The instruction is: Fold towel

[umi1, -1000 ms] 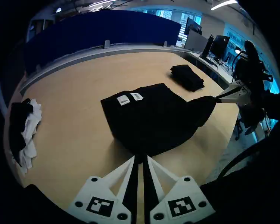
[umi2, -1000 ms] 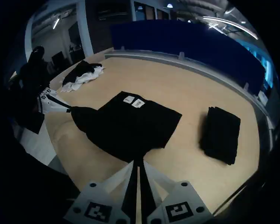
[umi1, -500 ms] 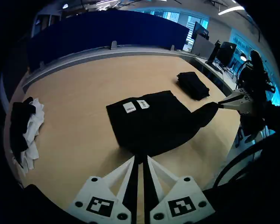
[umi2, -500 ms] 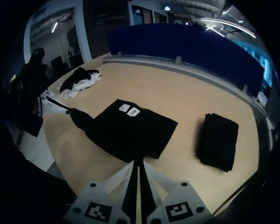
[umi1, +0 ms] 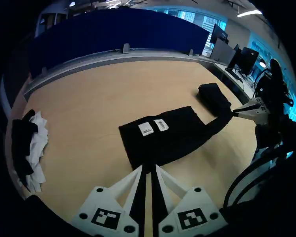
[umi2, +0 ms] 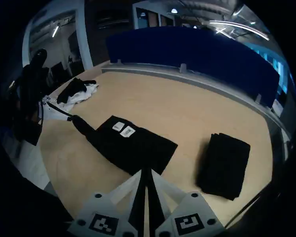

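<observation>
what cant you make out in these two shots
Left gripper view: print on the white tags of the black towel is too small.
Right gripper view: how the left claw pinches the towel corner is dim and tiny.
Right gripper view: the folded black stack is blurred; layers uncountable.

Black towel (umi1: 169, 136) on a pale honey-coloured wooden table (umi1: 88, 98).
The towel is plain black all over, apart from two small white tags (umi1: 152, 126) with dark print. A folded stack (umi1: 214, 98) nearby is the same plain black. The pile of cloth (umi1: 29, 150) at the table's edge mixes white and black. The left gripper (umi1: 150, 168) and right gripper (umi2: 147, 172) are white, each finger base bearing a black-and-white square marker (umi1: 106, 218). The partition (umi1: 108, 33) behind the table is deep blue, with a light grey rail (umi1: 108, 59) along its foot. The windows (umi1: 186, 15) glow cyan-blue.
</observation>
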The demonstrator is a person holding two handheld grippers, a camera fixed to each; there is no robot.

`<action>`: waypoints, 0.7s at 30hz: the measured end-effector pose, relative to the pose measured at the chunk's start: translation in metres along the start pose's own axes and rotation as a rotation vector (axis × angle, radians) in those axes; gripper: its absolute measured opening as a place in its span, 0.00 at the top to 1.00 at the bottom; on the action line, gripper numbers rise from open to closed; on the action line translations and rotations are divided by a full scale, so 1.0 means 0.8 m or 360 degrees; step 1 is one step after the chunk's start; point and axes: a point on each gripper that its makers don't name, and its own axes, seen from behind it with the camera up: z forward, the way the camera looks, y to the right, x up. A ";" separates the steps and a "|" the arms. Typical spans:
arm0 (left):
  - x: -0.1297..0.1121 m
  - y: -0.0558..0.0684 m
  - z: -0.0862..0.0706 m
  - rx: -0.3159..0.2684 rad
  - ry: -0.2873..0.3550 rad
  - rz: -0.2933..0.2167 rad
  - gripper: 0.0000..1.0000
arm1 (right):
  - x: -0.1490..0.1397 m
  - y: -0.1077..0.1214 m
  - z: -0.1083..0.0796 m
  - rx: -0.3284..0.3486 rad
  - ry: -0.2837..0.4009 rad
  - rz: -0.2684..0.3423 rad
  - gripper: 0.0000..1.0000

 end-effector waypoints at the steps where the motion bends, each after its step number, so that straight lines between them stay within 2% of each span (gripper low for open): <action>1: 0.003 -0.002 0.003 0.0002 -0.0006 -0.0002 0.92 | 0.002 0.004 0.005 -0.0002 -0.0001 0.0004 0.97; 9: 0.017 -0.023 0.042 0.0023 -0.0058 0.0004 0.92 | 0.013 0.032 0.048 -0.0028 -0.0022 0.0054 0.97; 14: 0.012 -0.032 0.067 0.0020 -0.0114 0.0017 0.92 | 0.004 0.045 0.071 -0.0040 -0.0071 0.0082 0.97; 21: 0.000 -0.038 0.090 0.0015 -0.0175 0.0030 0.92 | -0.013 0.055 0.096 -0.0046 -0.0131 0.0138 0.97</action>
